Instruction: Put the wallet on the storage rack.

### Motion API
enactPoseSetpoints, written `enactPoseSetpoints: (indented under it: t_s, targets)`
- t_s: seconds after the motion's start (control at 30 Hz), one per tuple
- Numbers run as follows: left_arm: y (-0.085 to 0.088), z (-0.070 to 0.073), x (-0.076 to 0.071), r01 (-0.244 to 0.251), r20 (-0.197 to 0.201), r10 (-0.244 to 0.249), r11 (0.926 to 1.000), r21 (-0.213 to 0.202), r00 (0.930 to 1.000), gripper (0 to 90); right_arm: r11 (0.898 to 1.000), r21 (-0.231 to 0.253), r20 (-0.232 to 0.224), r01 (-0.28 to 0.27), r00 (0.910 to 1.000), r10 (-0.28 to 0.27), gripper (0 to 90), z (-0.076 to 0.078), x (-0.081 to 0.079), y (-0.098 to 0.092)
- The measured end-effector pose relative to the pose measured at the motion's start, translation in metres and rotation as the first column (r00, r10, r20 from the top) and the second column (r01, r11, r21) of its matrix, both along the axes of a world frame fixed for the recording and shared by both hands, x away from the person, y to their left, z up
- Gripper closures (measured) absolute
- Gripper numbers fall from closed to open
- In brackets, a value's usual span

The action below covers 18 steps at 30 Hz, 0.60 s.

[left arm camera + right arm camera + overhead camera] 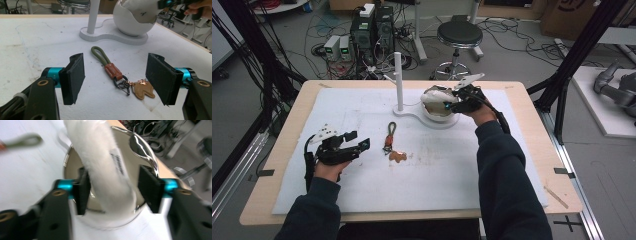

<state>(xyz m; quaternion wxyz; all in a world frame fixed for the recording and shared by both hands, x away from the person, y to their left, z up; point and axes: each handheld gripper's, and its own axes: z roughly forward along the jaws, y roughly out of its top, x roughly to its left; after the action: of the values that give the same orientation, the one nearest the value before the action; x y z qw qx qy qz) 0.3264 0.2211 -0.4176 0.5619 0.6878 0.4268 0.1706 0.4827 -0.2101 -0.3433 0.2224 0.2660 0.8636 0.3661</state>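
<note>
A keychain (391, 142) with an olive cord loop, a brown leather sleeve and a tan leather tag lies on the white mat; in the left gripper view the keychain (113, 72) lies just ahead, between the jaws. My left gripper (358, 140) (115, 77) rests low on the mat, open and empty. A white fluffy piece (437, 96) (140, 10) (105, 165) hangs into a white bowl (439, 112) (132, 27) (147, 152). My right gripper (453, 100) (112, 192) straddles the piece over the bowl, open, with a slim gap at one jaw.
The bowl sits on a white base (107, 35) with an upright white post (398, 80) beside it. The white mat (337, 190) covers a wooden table (292, 115). A stool (459, 35), computers and cables stand on the floor beyond.
</note>
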Motion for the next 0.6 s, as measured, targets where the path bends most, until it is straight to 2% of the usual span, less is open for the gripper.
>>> enactPoseSetpoints:
  t_s: [0.03, 0.07, 0.1, 0.13, 0.17, 0.2, 0.23, 0.27, 0.3, 0.33, 0.37, 0.43, 0.47, 0.5, 0.53, 0.57, 0.6]
  targets:
    - [0.000, 0.000, 0.000, -0.001, 0.001, 0.001, 1.0000, -0.001, 1.0000, 31.4, 1.000, 0.000, 0.000, 0.000, 1.0000, 0.000, 43.0, 0.000, 0.000, 0.000]
    - [0.000, 0.000, 0.000, -0.006, 0.005, 0.006, 1.0000, 0.000, 1.0000, 31.4, 0.997, 0.073, 0.063, 0.020, 0.9977, -0.025, 41.4, 0.005, -0.013, -0.014]
    - [0.000, 0.000, 0.000, -0.006, 0.005, 0.006, 1.0000, 0.000, 1.0000, 31.4, 0.997, 0.073, 0.063, 0.020, 0.9977, -0.025, 41.4, 0.005, -0.013, -0.014]
    - [0.000, 0.000, 0.000, -0.014, 0.004, 0.014, 0.9999, 0.000, 0.9999, 30.9, 0.993, 0.107, 0.019, 0.057, 0.9981, -0.059, 34.2, 0.012, -0.021, -0.026]
    - [0.000, 0.000, 0.000, -0.014, 0.004, 0.014, 0.9999, 0.000, 0.9999, 29.4, 0.993, 0.107, 0.019, 0.057, 0.9981, -0.059, 34.2, 0.012, -0.021, -0.026]
    - [0.000, 0.000, 0.001, -0.027, -0.002, 0.027, 0.9996, 0.002, 0.9996, 26.9, 0.988, 0.124, -0.031, 0.092, 0.9956, -0.089, 32.8, 0.019, -0.030, -0.038]
    - [0.000, 0.000, 0.001, -0.027, -0.002, 0.027, 0.9996, 0.002, 0.9996, 24.7, 0.988, 0.124, -0.031, 0.092, 0.9956, -0.089, 32.8, 0.019, -0.030, -0.038]
    - [0.000, 0.000, 0.001, -0.029, -0.004, 0.029, 0.9996, 0.008, 0.9996, 23.5, 0.980, 0.155, -0.062, 0.122, 0.9916, -0.114, 29.7, 0.026, -0.042, -0.047]
    - [0.000, 0.000, 0.002, -0.028, -0.002, 0.028, 0.9995, 0.011, 0.9996, 23.5, 0.980, 0.155, -0.062, 0.122, 0.9916, -0.114, 29.7, 0.026, -0.042, -0.047]
    - [0.000, 0.000, 0.002, -0.027, 0.001, 0.027, 0.9996, 0.013, 0.9996, 21.8, 0.967, 0.222, -0.043, 0.123, 0.9923, -0.116, 28.0, 0.027, -0.057, -0.057]
    - [0.000, 0.000, 0.002, -0.028, 0.005, 0.028, 0.9995, 0.015, 0.9996, 21.8, 0.967, 0.222, -0.043, 0.123, 0.9923, -0.116, 28.0, 0.027, -0.057, -0.057]
    - [0.001, 0.001, 0.002, -0.026, 0.010, 0.026, 0.9995, 0.016, 0.9996, 21.3, 0.964, 0.226, -0.046, 0.139, 0.9901, -0.132, 24.8, 0.025, -0.073, -0.065]
    - [0.001, 0.001, 0.002, -0.027, 0.010, 0.027, 0.9995, 0.015, 0.9996, 21.3, 0.958, 0.237, -0.051, 0.161, 0.9868, -0.153, 24.1, 0.017, -0.090, -0.072]
    - [0.002, 0.002, 0.002, -0.027, 0.009, 0.027, 0.9996, 0.011, 0.9996, 21.3, 0.958, 0.237, -0.051, 0.161, 0.9868, -0.153, 24.1, 0.017, -0.090, -0.072]
    - [0.002, 0.002, 0.002, -0.026, 0.008, 0.026, 0.9996, 0.013, 0.9996, 21.3, 0.952, 0.250, -0.054, 0.175, 0.9845, -0.167, 22.9, 0.006, -0.108, -0.080]
    - [0.002, 0.001, 0.002, -0.028, 0.007, 0.028, 0.9995, 0.013, 0.9996, 21.3, 0.952, 0.250, -0.054, 0.175, 0.9845, -0.167, 22.9, 0.006, -0.108, -0.080]
    - [0.002, 0.001, 0.002, -0.027, 0.005, 0.027, 0.9996, 0.013, 0.9996, 21.3, 0.943, 0.268, -0.050, 0.198, 0.9803, -0.191, 22.5, -0.008, -0.125, -0.087]
